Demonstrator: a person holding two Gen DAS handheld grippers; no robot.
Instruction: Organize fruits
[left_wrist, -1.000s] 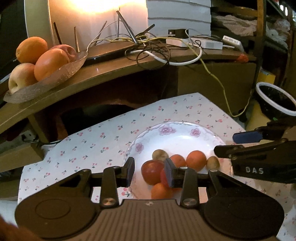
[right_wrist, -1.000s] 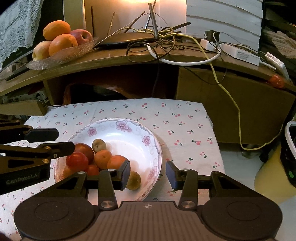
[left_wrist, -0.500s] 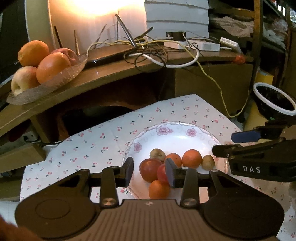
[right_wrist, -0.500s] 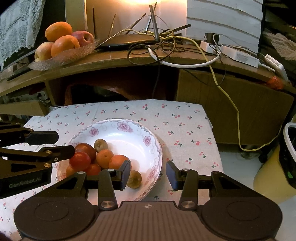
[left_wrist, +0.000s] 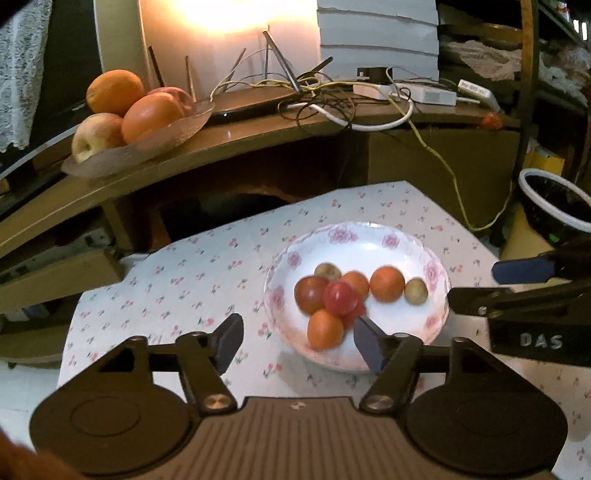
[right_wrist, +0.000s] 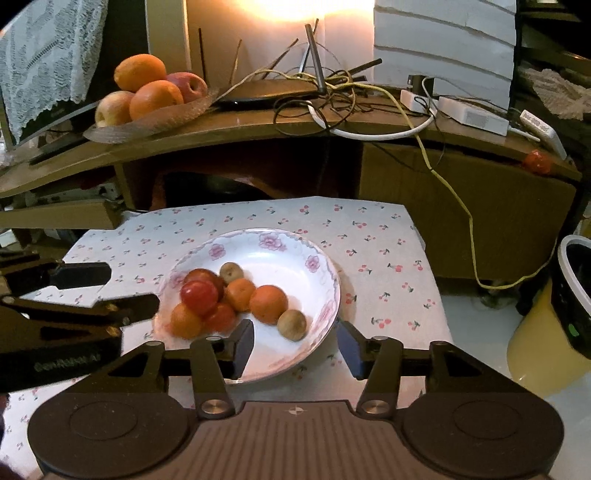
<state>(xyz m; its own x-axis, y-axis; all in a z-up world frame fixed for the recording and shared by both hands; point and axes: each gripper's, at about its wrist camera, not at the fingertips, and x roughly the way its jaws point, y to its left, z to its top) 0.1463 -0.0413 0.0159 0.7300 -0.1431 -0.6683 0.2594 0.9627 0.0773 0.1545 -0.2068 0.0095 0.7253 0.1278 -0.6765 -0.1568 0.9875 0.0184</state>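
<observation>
Small fruits (left_wrist: 341, 295) piled in plate (left_wrist: 373, 240) on table, near-centre. Your left claw (left_wrist: 295, 341) and right claw (right_wrist: 293, 347) both spread, empty. Fruit light, round, rolls easily; pinch across widest middle, gently.

Warm lamplight blooms off the back wall (left_wrist: 236, 22), blown out to white glare in both views. The room's corners sink into darkness. The fruit (left_wrist: 340, 295) on the white plate (left_wrist: 406, 251) looks smeared by motion blur. Fisheye distortion bows the wooden shelf (right_wrist: 258, 129) into a curve, and the edges fall dim.
</observation>
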